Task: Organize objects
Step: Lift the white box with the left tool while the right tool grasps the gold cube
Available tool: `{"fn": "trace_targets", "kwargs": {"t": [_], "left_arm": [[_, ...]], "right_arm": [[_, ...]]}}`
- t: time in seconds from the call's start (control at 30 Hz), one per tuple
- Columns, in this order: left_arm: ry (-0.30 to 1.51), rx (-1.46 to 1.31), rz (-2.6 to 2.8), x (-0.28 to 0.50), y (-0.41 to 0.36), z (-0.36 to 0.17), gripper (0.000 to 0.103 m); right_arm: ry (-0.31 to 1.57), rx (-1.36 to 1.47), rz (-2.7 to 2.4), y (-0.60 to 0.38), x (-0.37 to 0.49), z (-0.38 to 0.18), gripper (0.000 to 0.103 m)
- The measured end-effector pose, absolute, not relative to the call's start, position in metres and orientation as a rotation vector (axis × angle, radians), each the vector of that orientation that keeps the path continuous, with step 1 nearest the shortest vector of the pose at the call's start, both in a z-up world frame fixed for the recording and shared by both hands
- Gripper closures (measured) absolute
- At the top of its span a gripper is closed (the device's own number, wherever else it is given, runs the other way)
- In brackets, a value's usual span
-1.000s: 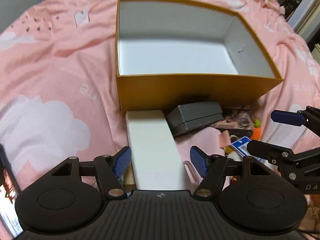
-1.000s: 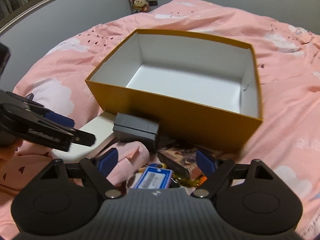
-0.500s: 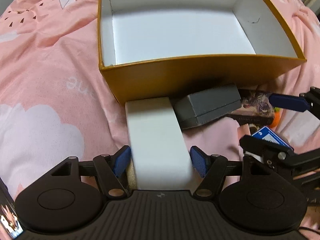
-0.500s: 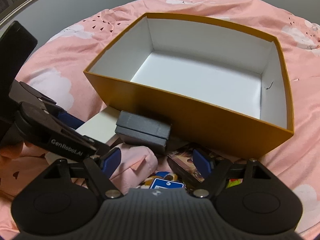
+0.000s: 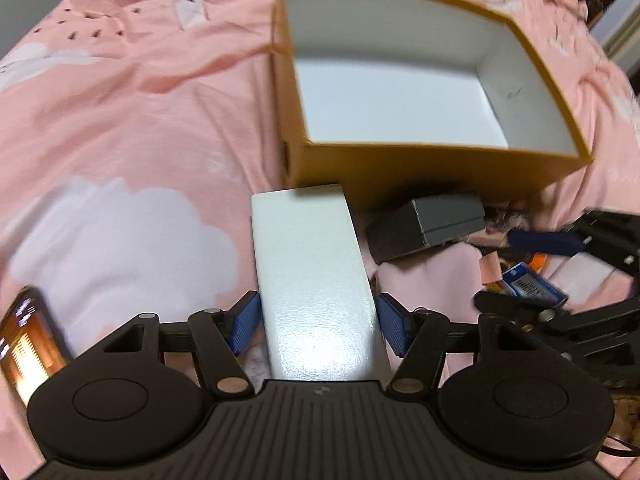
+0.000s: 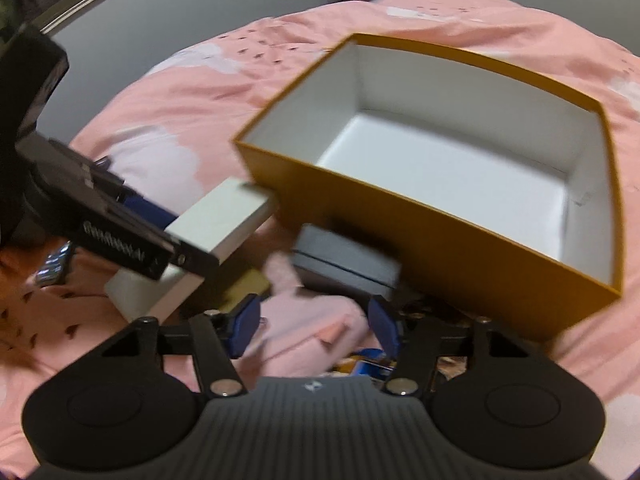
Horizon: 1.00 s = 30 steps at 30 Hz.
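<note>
- Two blue pads of the left gripper (image 5: pixel 319 326) clamp the long white rectangular box (image 5: pixel 316 284), tilted above the pink cloud-print bedspread (image 5: pixel 120 140); lettering on its arm is too blurred to read.
- Beside it, right: dark grey small box (image 5: pixel 436 224), below the open mustard cardboard box (image 5: pixel 420 160).
- Right gripper (image 6: pixel 314 326) gapes wide over a pink cloth (image 6: pixel 304 328), holding nothing.

pink bed (image 5: pixel 120 128), orange box (image 5: pixel 400 168), phone (image 5: pixel 24 344)
</note>
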State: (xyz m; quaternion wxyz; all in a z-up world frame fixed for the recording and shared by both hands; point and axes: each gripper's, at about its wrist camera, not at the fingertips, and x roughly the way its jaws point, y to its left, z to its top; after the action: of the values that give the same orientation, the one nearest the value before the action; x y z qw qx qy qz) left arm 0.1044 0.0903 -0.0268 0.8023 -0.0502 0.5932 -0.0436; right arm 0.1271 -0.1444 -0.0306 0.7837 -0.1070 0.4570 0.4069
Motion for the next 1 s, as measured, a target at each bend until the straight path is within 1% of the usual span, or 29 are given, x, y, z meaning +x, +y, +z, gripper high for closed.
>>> {"fn": "trace_targets", "kwargs": {"t": [0.03, 0.23, 0.4, 0.47, 0.57, 0.7, 0.8, 0.9, 1.0], "left_arm": [[1.253, -0.117, -0.090, 0.102, 0.094, -0.022, 0.031], [1.182, -0.138, -0.086, 0.092, 0.104, -0.005, 0.031], [1.148, -0.164, -0.093, 0.087, 0.117, -0.001, 0.031], [1.140, -0.171, -0.090, 0.085, 0.122, -0.001, 0.031], [1.136, -0.179, -0.087, 0.085, 0.129, -0.002, 0.031], [1.133, -0.196, -0.092, 0.084, 0.137, -0.005, 0.031], [1.130, -0.211, -0.104, 0.084, 0.141, -0.005, 0.031], [1.127, -0.215, -0.112, 0.085, 0.143, -0.007, 0.031], [1.127, -0.213, -0.101, 0.086, 0.145, -0.008, 0.031]], "right_arm": [[0.982, -0.244, 0.906, -0.139, 0.125, -0.030, 0.046], [0.950, -0.406, 1.083, -0.096, 0.114, -0.033, 0.046], [0.936, -0.601, 1.203, -0.059, 0.105, -0.050, 0.046], [0.936, -0.658, 1.240, -0.046, 0.103, -0.058, 0.048], [0.949, -0.735, 1.283, -0.035, 0.098, -0.068, 0.048], [0.913, -0.849, 1.279, -0.023, 0.092, -0.080, 0.043], [0.893, -0.906, 1.292, -0.019, 0.089, -0.086, 0.036], [0.850, -0.988, 1.296, -0.016, 0.082, -0.094, 0.028], [0.823, -1.027, 1.287, -0.014, 0.080, -0.100, 0.027]]}}
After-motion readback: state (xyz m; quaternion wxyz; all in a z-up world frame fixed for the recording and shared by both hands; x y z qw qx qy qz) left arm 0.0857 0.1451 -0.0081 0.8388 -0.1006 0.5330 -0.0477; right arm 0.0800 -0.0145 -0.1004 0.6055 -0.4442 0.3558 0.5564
